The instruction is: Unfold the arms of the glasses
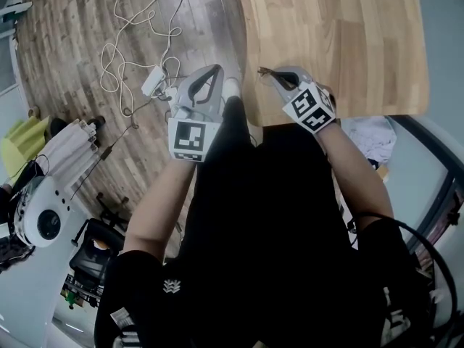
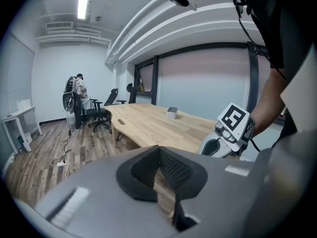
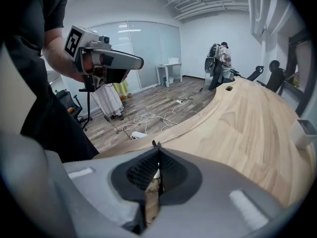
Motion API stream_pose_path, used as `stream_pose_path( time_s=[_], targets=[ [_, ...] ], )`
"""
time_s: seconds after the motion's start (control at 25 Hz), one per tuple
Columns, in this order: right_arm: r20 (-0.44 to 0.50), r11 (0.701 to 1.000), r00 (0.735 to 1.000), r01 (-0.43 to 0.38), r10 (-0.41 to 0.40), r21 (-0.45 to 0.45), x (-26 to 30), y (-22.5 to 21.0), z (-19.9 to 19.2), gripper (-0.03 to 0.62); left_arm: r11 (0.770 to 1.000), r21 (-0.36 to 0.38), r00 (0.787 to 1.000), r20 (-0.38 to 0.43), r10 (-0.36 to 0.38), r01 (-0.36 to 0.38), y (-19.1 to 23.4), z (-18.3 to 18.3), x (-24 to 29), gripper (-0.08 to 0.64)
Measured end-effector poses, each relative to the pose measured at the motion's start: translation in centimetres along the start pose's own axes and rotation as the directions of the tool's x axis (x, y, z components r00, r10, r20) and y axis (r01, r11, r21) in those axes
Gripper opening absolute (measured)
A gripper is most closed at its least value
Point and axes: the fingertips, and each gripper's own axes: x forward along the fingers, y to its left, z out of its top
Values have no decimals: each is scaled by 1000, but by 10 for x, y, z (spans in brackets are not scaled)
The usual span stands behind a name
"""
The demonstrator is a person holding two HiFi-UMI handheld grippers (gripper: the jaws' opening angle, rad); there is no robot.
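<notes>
right gripper view: the right gripper (image 3: 157,148) has its fingers together, clamped on the thin dark glasses (image 3: 155,144), which poke out just past the fingertips over the worktop (image 3: 247,118) edge. the left gripper (image 2: 158,150) has its fingers together with nothing between them.

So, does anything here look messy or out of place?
Only the floor: loose white cables sprawl in a tangle round a power strip beside the table. Nothing looks spilled or broken.
</notes>
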Motion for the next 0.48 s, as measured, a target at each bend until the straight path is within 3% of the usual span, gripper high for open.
stream_pose_path(
  time_s=[0.16, 0.32, 0.48],
  targets=[
    [-5, 1000, 1000, -2, 2, 0, 0, -1, -2, 2, 1000, -8, 1000, -6, 1, -1, 1, -1, 1, 5],
    [-18, 998, 1000, 10, -11, -57, 1, 1, -1, 31, 1000, -5, 1000, -7, -7, 7, -1, 0, 2, 5],
    [-23, 999, 999, 23, -24, -39, 3, -2, 2, 43, 1000, 1, 1000, -14, -8, 8, 1, 0, 1, 5]
  ],
)
